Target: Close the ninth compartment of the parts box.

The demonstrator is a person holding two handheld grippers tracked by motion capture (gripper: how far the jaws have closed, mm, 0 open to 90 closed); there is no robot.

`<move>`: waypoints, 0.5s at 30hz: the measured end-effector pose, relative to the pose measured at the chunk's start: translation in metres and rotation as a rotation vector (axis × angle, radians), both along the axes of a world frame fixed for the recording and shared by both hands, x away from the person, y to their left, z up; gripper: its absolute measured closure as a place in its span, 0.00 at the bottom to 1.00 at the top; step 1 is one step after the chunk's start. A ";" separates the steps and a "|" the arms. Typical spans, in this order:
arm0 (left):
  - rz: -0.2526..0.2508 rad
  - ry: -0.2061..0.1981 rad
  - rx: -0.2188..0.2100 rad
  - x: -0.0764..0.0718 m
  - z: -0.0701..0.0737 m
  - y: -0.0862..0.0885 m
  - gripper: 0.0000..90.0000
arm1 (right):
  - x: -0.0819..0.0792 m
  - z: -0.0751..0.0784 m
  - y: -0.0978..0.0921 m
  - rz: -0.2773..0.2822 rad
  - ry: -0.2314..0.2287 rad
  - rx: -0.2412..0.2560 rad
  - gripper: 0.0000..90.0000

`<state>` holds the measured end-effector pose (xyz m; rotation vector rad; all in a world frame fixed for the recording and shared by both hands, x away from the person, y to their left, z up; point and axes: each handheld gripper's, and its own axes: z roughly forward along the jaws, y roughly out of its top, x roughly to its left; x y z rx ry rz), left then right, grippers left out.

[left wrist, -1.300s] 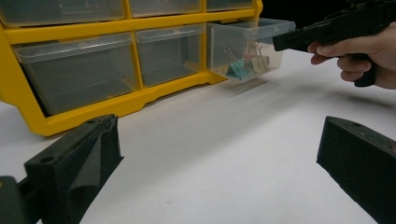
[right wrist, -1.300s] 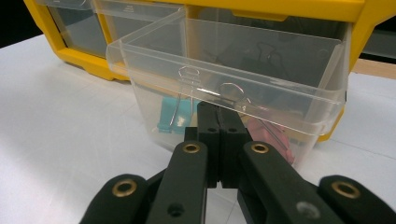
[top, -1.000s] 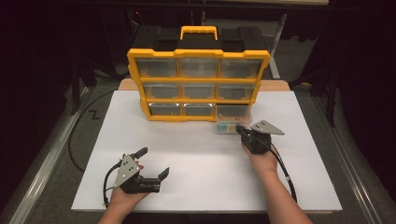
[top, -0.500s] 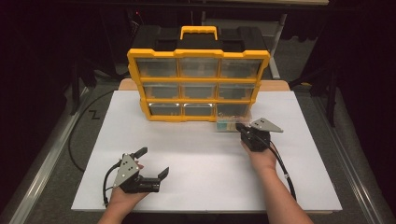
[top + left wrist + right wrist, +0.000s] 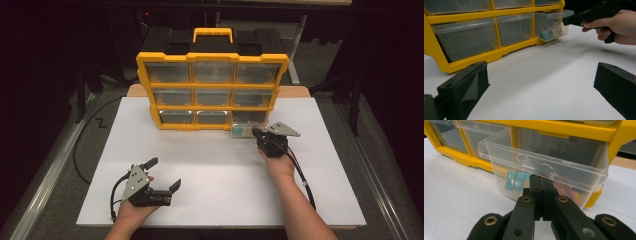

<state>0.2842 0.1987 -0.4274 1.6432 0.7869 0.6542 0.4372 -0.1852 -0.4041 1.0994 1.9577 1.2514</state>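
Clear drawer [image 5: 541,173], bottom right of the yellow organizer [image 5: 212,90], juts partly out holding binder clips [image 5: 515,181]. Right gripper [image 5: 541,186], jaws pressed together, meets the drawer's near front face. Left gripper [image 5: 162,175] rests spread, near left on the white table [image 5: 215,170].

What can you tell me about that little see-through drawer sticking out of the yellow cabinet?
The clear plastic drawer sits in the bottom row, right end, of the yellow organizer and is pulled partway out over the white table. It has a flared rim and tapering walls. Inside lie binder clips, one teal, others pinkish, with wire handles. The right gripper, fingers closed together, meets its front wall below the rim; whether it grips anything cannot be told.
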 end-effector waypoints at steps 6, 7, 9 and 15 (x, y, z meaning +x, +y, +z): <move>-0.003 0.004 0.004 0.001 0.000 -0.001 0.00 | 0.003 0.000 0.001 -0.011 -0.002 -0.003 1.00; -0.004 0.004 0.004 0.001 0.000 -0.001 0.00 | 0.004 0.000 0.002 -0.012 0.000 -0.005 1.00; -0.005 0.002 0.003 0.000 0.000 -0.001 0.00 | 0.006 0.001 0.002 -0.015 0.001 -0.005 1.00; -0.004 0.003 0.000 0.000 0.000 -0.001 0.00 | 0.011 0.001 0.004 -0.026 -0.001 -0.008 1.00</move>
